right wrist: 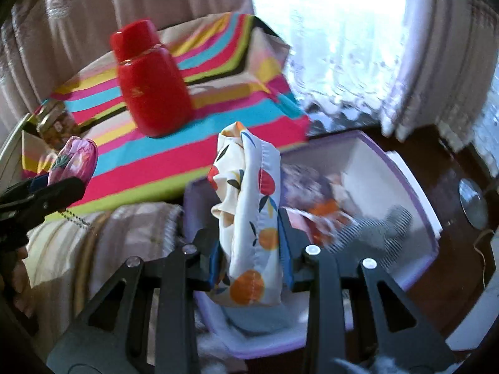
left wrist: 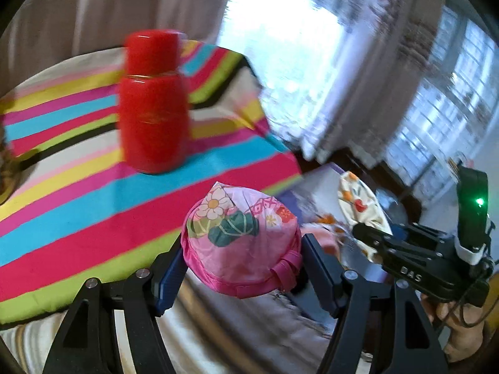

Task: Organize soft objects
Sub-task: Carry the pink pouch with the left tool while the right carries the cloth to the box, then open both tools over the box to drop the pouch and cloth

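My left gripper (left wrist: 241,258) is shut on a pink floral pouch (left wrist: 240,237) and holds it in the air by the edge of the striped cloth (left wrist: 78,205). The pouch also shows in the right wrist view (right wrist: 75,162). My right gripper (right wrist: 251,249) is shut on a cream fruit-print cloth (right wrist: 249,218) and holds it over the near-left part of a white bin with a purple rim (right wrist: 414,187). The bin holds several soft things, among them a grey striped one (right wrist: 374,233). In the left wrist view the right gripper (left wrist: 365,233) and its cloth (left wrist: 361,205) are at the right.
A red bottle (left wrist: 152,103) stands on the striped cloth behind the pouch; it also shows in the right wrist view (right wrist: 149,81). Beige curtains (right wrist: 78,15) and a bright window (right wrist: 327,31) are behind. A dark wood surface (right wrist: 436,149) with a round metal lid (right wrist: 472,202) lies right of the bin.
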Demonstrator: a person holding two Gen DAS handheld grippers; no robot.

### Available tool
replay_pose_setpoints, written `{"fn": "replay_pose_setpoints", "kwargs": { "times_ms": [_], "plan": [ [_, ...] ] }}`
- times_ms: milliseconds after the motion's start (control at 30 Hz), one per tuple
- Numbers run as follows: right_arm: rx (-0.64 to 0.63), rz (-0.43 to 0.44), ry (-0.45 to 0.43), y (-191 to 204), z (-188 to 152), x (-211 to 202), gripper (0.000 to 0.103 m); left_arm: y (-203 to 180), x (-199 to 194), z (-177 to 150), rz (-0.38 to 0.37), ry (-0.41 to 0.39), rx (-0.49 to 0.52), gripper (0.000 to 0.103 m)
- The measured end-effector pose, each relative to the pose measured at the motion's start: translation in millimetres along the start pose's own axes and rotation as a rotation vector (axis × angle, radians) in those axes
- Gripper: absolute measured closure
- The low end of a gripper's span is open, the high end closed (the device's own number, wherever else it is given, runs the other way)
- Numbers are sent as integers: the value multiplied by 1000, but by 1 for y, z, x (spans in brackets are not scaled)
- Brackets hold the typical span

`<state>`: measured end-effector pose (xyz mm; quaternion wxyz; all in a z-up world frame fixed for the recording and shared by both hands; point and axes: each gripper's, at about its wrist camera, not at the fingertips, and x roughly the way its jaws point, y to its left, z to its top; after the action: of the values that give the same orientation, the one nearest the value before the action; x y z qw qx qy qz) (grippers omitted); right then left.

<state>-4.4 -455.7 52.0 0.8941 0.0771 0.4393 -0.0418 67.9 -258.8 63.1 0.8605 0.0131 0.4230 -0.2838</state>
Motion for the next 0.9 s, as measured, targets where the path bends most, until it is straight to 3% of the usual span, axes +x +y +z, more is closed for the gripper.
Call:
{"fn": "replay_pose_setpoints", "kwargs": {
  "times_ms": [433, 567, 900],
  "plan": [
    [66, -69, -2, -49, -22, -16, 64, -74, 43, -9, -96, 137, 64, 30],
    [80, -74, -4, -54, -25, -19, 55, -77, 54, -15, -113, 189, 43, 25],
    [76, -77, 7, -46, -31, -25, 46, -65, 47, -32, -133, 233, -20, 24]
  ]
}}
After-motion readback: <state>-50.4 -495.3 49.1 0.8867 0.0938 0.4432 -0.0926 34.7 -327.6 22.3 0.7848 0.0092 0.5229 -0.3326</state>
